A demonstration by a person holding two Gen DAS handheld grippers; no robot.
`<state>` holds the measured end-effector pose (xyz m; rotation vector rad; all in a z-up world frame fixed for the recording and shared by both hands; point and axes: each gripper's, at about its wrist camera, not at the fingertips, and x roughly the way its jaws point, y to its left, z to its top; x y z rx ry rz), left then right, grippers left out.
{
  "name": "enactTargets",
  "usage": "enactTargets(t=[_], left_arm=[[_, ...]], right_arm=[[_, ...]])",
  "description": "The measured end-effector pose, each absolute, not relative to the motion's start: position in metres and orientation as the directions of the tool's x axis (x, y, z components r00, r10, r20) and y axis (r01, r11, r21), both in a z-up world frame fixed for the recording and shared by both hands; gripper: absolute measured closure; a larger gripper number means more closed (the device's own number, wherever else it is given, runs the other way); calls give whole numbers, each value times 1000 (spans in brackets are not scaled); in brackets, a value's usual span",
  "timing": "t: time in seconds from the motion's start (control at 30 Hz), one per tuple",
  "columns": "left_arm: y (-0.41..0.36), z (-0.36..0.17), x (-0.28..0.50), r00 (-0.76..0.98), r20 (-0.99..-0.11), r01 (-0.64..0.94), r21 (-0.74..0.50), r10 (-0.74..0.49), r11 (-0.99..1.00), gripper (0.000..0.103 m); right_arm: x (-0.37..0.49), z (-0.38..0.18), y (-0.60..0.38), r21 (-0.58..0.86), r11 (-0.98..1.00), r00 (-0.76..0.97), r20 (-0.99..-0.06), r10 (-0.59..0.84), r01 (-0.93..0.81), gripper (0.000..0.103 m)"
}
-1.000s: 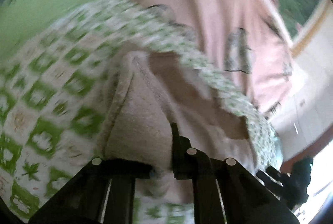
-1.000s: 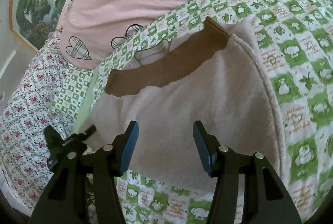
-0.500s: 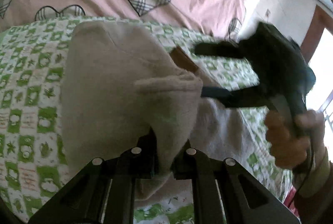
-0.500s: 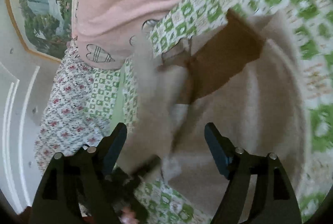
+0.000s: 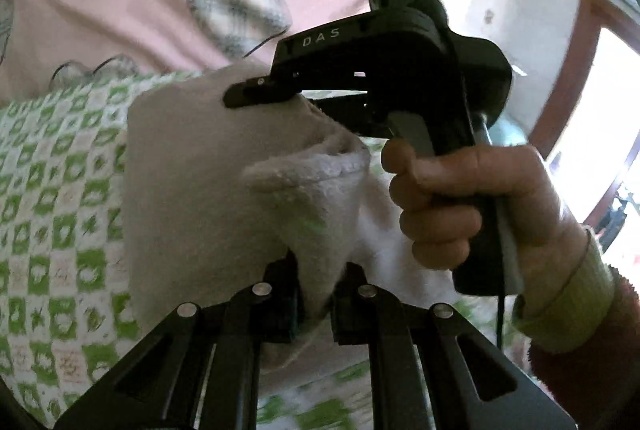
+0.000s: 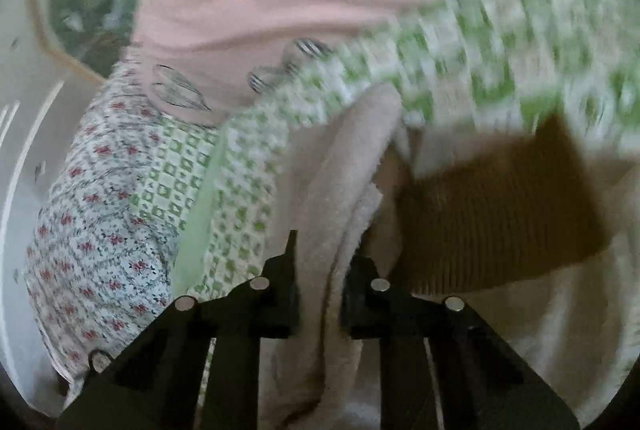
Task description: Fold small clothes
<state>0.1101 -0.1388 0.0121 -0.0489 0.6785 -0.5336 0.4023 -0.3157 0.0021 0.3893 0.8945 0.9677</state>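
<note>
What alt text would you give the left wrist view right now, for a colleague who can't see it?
The left gripper is shut on a fold of a beige fleece garment lifted over a green checked bedcover. Facing the camera, a hand holds the right gripper, whose jaws are closing on the garment's far edge.

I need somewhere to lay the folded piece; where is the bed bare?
Bare green checked sheet lies left of the beige garment, below the pink heart quilt. It is crowded right of it: both grippers, left and right, pinch fabric there.
</note>
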Motion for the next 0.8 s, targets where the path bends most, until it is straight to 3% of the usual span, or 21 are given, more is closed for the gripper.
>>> enactTargets(t=[0.23, 0.5, 0.6, 0.67, 0.8], left_arm=[[-195, -16, 125, 529, -630, 517, -293, -569, 804, 93], [-223, -46, 133, 460, -695, 524, -290, -553, 801, 88], [-215, -46, 132, 435, -696, 521, -322, -571, 791, 77], [-213, -43, 126, 414, -698, 526, -340, -584, 779, 61], [-190, -25, 101, 412, -686, 533, -352, -600, 769, 45]], right_arm=[[412, -20, -384, 598, 647, 337, -556, 760, -473, 85], [422, -60, -402, 568, 697, 337, -615, 713, -437, 85], [422, -62, -402, 564, 698, 344, -612, 712, -441, 81], [421, -60, -406, 552, 711, 361, -616, 700, -436, 74], [408, -55, -426, 515, 757, 425, -627, 653, -402, 66]])
